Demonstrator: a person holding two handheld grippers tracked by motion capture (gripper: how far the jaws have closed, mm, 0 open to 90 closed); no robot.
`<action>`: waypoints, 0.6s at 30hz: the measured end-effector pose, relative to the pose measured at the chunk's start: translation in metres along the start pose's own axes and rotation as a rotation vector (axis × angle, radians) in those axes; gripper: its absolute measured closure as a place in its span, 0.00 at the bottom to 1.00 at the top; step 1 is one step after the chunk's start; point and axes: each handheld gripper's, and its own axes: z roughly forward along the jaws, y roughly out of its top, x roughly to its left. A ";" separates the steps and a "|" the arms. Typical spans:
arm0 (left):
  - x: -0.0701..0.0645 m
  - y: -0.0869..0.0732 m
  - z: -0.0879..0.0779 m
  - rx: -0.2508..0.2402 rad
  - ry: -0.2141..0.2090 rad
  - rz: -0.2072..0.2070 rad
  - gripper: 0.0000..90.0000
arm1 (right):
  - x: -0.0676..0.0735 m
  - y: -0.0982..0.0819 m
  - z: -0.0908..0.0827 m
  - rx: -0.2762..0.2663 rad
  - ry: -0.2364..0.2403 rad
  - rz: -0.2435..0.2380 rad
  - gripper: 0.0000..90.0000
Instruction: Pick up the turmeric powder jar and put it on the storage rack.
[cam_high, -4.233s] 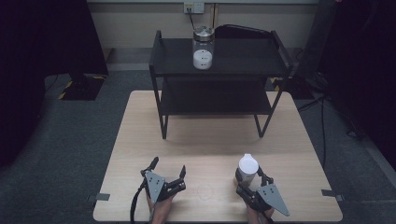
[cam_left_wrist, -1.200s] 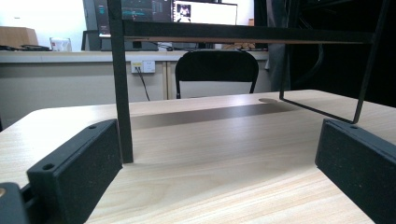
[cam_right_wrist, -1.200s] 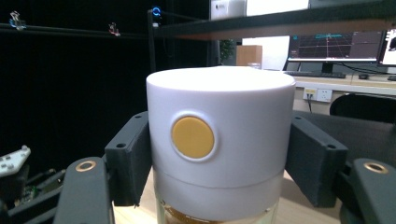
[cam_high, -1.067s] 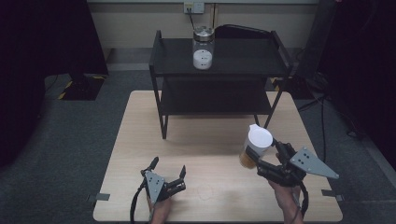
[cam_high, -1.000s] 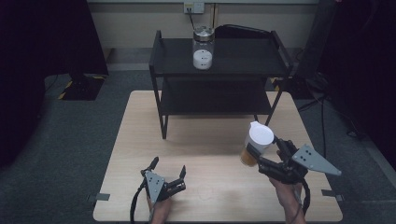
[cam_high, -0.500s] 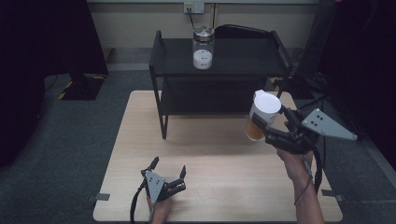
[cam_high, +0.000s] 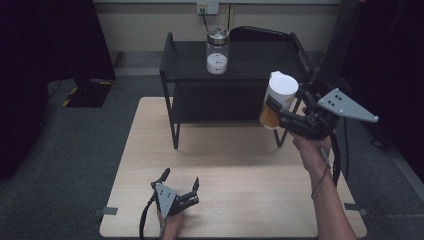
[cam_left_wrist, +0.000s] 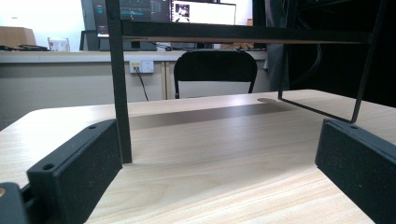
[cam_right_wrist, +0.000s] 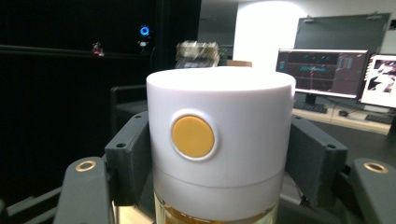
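Note:
A jar with a white lid and amber contents (cam_high: 277, 100) hangs in the air at the right end of the black two-tier shelf (cam_high: 250, 62), level with its top tier. My right gripper (cam_high: 280, 111) is shut on the jar. In the right gripper view the white lid with its orange button (cam_right_wrist: 193, 136) sits between both jaws. A glass jar with a metal lid and white contents (cam_high: 218, 51) stands on the shelf's top tier. My left gripper (cam_high: 181, 180) rests open on the wooden table (cam_high: 235, 165) near its front edge, holding nothing; its view faces a shelf leg (cam_left_wrist: 119, 84).
The shelf stands at the table's far edge, its lower tier dark. A cable runs from a wall outlet (cam_high: 206, 8) behind it. Dark equipment (cam_high: 345, 45) stands to the right of the shelf. A chair (cam_left_wrist: 215, 70) and monitors lie beyond the table.
My right gripper has lifted the white-lidded jar off the table's front right and carried it up and away, to the shelf's right end. The left gripper has stayed still.

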 end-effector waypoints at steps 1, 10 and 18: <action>0.000 0.000 0.000 -0.001 0.000 0.000 0.00 | 0.000 0.004 0.003 -0.006 -0.012 -0.001 0.34; 0.000 0.000 0.000 -0.001 0.000 0.000 0.00 | -0.002 0.027 0.031 -0.022 -0.090 0.045 0.34; 0.000 0.000 0.000 -0.001 0.003 -0.002 0.00 | 0.000 0.047 0.068 -0.001 -0.148 0.047 0.34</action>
